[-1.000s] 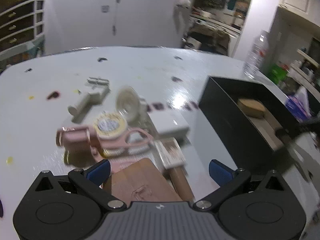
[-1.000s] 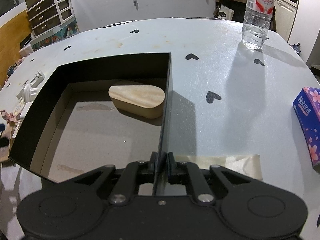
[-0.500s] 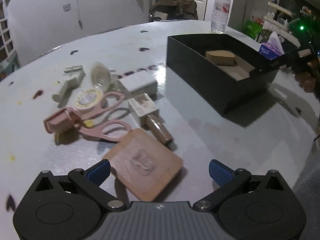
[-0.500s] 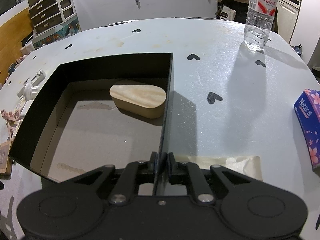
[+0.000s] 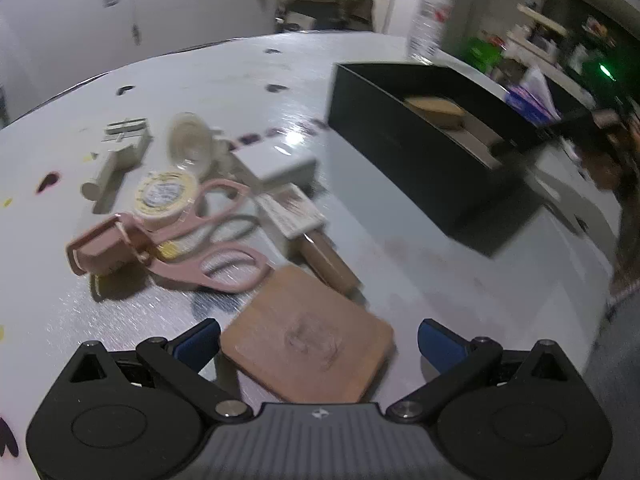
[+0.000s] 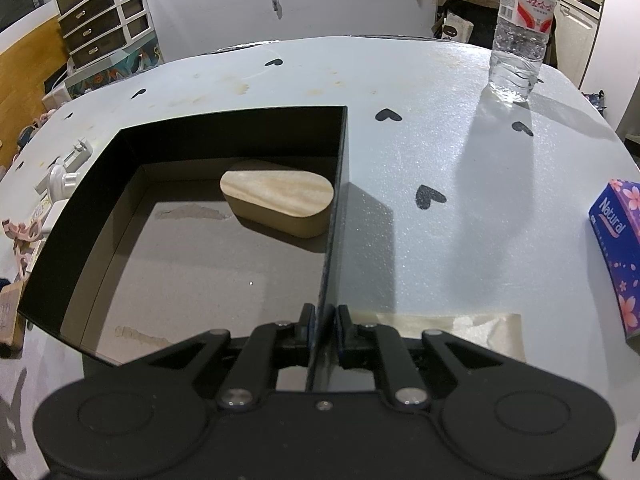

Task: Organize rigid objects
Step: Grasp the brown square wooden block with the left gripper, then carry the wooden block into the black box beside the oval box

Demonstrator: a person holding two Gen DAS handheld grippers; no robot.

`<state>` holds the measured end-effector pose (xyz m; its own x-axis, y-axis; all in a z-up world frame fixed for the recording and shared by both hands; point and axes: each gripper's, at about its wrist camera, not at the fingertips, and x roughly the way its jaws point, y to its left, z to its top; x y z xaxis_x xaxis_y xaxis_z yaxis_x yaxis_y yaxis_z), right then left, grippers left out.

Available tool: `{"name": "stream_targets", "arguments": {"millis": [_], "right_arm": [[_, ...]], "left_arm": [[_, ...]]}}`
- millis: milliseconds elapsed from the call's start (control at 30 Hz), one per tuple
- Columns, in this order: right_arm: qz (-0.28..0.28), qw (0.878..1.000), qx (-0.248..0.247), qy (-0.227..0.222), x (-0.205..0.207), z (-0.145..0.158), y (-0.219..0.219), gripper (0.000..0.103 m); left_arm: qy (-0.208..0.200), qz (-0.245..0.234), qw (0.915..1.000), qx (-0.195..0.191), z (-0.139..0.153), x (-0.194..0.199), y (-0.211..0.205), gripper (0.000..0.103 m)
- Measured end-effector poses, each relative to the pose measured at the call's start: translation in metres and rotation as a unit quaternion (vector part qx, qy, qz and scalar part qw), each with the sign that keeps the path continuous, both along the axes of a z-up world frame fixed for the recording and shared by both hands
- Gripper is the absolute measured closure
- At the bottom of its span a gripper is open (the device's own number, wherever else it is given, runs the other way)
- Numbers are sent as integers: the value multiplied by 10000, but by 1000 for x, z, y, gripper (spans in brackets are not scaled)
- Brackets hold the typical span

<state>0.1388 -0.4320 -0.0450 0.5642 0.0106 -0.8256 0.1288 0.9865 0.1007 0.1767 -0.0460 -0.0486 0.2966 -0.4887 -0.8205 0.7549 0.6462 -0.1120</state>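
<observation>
My right gripper (image 6: 323, 322) is shut on the right wall of the black box (image 6: 338, 184), near its front corner. Inside the box lies a rounded wooden block (image 6: 278, 196). My left gripper (image 5: 318, 342) is open, its blue pads either side of a square wooden coaster (image 5: 308, 340) that lies flat on the table, not gripped. Beyond the coaster lie pink scissors (image 5: 216, 248), a yellow tape roll (image 5: 166, 196), a small brush with a wooden handle (image 5: 316, 244), a white block (image 5: 276, 160) and a clear cup (image 5: 188, 144). The black box (image 5: 404, 140) stands to the right.
A water bottle (image 6: 520, 32) stands at the far right of the table and a purple tissue pack (image 6: 620, 256) lies at the right edge. A strip of tape (image 6: 452, 326) is stuck on the table beside the box. A person's hand (image 5: 608, 152) holds the right gripper.
The left gripper's view has swung and rolled: the coaster went from the bottom edge to fully between the open pads. The right gripper and the box have kept still.
</observation>
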Motion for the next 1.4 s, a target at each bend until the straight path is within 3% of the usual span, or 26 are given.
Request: {"name": "stream_targets", "arguments": {"millis": [167,367,467,900,1000,1100,1200,1400], "right_arm": [[20,10000,8,-8,0,0,0,90],[31,10000,19,-32,-1,0,-1,90],[40,10000,26,-44,-1,0,-2,91],[52,9999,41,-117,-5,0,-3,92],[49,9999,46,-121,-5,0,-4,92],[42,9999,40,-128,-5,0,-3,92],[34,9999,49,-139,-5,0,-3,92],[38,9999,48,-148,-5,0,-3,93]], "left_arm": [[10,-161,9996,223,0,-25,-3,0],[-317,269,9967,701,-5,-37,-20,9],[-315,312,9971,623,-1,-35,-22,22],[-296,48,9975,637,-2,-20,-32,20],[-299,7,9976,622,-1,-18,-35,24],[-225,196,9978,586,-1,-16,-35,24],[16,677,9966,477,3,-12,-35,24],[119,1271,9918,-6,30,-14,-39,24]]}}
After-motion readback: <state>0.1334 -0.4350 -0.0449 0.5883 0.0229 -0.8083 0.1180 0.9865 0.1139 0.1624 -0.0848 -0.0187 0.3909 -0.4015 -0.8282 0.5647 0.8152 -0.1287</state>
